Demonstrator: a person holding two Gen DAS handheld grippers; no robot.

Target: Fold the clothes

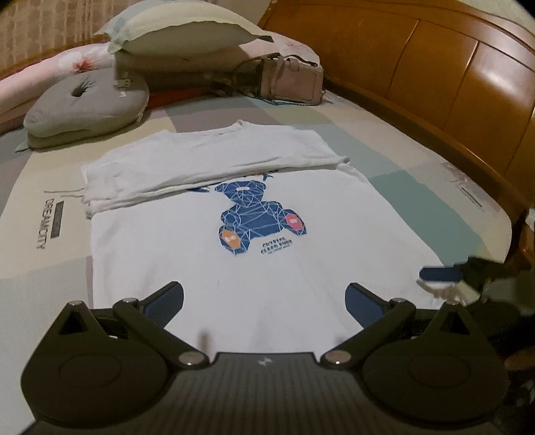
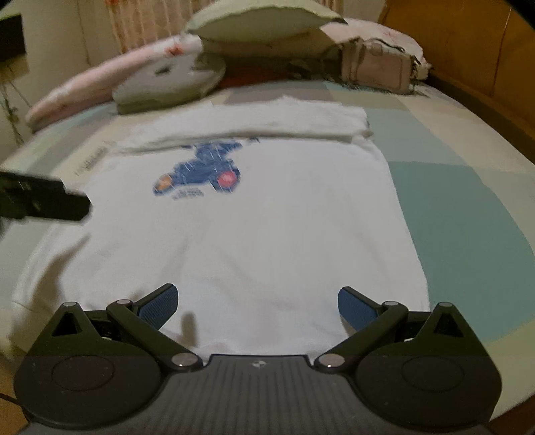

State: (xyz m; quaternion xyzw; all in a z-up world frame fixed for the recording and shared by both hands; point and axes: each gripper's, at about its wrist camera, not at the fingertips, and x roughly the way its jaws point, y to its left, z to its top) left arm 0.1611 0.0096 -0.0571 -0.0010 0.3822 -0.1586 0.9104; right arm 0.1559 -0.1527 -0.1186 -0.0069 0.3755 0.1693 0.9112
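- Left wrist view: white cotton T-shirt with a blue geometric bear print (image 1: 254, 214) spread flat on the patchwork bedsheet in pale green, teal and grey (image 1: 418, 187), print upward, presumably so its edges can be reached for folding.
- Far part of the T-shirt, collar end, already turned back over itself as a white band (image 1: 214, 157) covering the top of the bear print; sleeves not visible, likely tucked in that fold.
- Left gripper (image 1: 264, 297) low over the T-shirt's near hem, blue-padded jaws spread wide with nothing between them, seemingly placed to take or just let go of that hem.
- Right gripper (image 2: 257, 301) likewise over the near hem toward the T-shirt's right side, jaws wide apart and empty; right wrist view blurred.
- Fits either a fold just laid down or a hem about to be lifted; cannot tell which.
- Beyond the T-shirt's collar end: grey round cushion with a dimple (image 1: 87, 107), pale green pillow (image 1: 180, 30), beige handbag with straps (image 1: 287, 78), kept clear of the folding area.
- To the T-shirt's right: glossy wooden headboard (image 1: 434, 67).
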